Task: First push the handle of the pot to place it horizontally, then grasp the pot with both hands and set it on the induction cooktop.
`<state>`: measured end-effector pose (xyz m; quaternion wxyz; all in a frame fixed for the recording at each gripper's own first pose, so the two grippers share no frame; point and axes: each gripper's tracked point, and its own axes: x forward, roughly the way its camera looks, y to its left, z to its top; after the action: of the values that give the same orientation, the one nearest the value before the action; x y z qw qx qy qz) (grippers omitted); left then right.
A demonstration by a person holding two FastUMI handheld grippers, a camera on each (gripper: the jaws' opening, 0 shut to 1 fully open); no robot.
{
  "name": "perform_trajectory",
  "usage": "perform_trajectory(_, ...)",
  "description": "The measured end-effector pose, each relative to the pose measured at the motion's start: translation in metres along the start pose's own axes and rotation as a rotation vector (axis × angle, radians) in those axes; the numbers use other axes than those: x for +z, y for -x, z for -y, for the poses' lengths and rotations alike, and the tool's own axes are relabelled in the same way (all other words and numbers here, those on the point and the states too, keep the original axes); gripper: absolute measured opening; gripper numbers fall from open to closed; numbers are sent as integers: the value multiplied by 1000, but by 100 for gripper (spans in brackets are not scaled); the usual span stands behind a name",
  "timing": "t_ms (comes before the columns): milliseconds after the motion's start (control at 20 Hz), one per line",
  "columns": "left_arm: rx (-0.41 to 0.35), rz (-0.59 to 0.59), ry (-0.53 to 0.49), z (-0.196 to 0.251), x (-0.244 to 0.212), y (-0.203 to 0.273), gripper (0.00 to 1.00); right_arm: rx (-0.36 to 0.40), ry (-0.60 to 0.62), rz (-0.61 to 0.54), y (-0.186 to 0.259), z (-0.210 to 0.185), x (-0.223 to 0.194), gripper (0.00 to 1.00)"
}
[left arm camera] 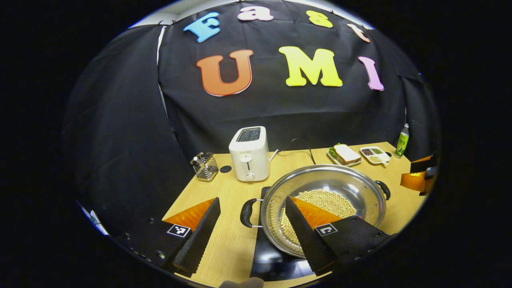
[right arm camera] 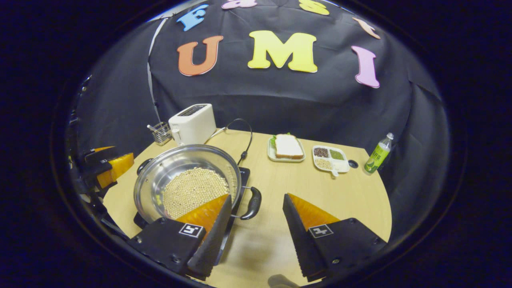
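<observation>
Round steel pot (left arm camera: 324,200) of pale beans (left arm camera: 326,204) on black induction cooktop (left arm camera: 276,256); left gripper (left arm camera: 252,224) and right gripper (right arm camera: 256,218) both spread wide, empty, beside pot.

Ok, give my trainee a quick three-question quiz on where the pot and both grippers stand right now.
1. True or false: the pot sits on the induction cooktop.
2. What stands nearest the toaster? A) wire utensil holder B) green bottle C) sandwich plate
3. Fill in: the left gripper and right gripper are both ____, each with a pot handle between its fingers.

Key
1. True: the black cooktop shows under the pot.
2. A.
3. Open: the fingers stand wide apart, pressing on nothing.
</observation>
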<state>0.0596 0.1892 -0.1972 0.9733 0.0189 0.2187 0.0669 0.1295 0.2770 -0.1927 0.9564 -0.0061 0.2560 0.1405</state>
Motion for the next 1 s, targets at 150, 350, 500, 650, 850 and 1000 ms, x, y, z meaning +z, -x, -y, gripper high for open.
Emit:
perform_trajectory(150, -27, 36, 8, 31, 12, 33, 96, 18, -4, 55, 31, 7, 9, 82)
perform_trajectory(350, -64, 60, 22, 77, 23, 69, 97, 20, 30, 127, 73, 26, 21, 91)
perform_trajectory(500, -91, 87, 25, 116, 37, 100, 97, 15, 40, 181, 106, 48, 29, 100)
perform_trajectory(650, -114, 131, 21, 148, 62, 129, 97, 8, 43, 225, 140, 75, 35, 100)
perform_trajectory(850, -131, 204, 22, 187, 99, 163, 97, 2, 24, 277, 184, 114, 42, 100)
perform_trajectory(1000, -132, 254, 20, 208, 122, 188, 97, -12, 1, 331, 216, 147, 54, 100)
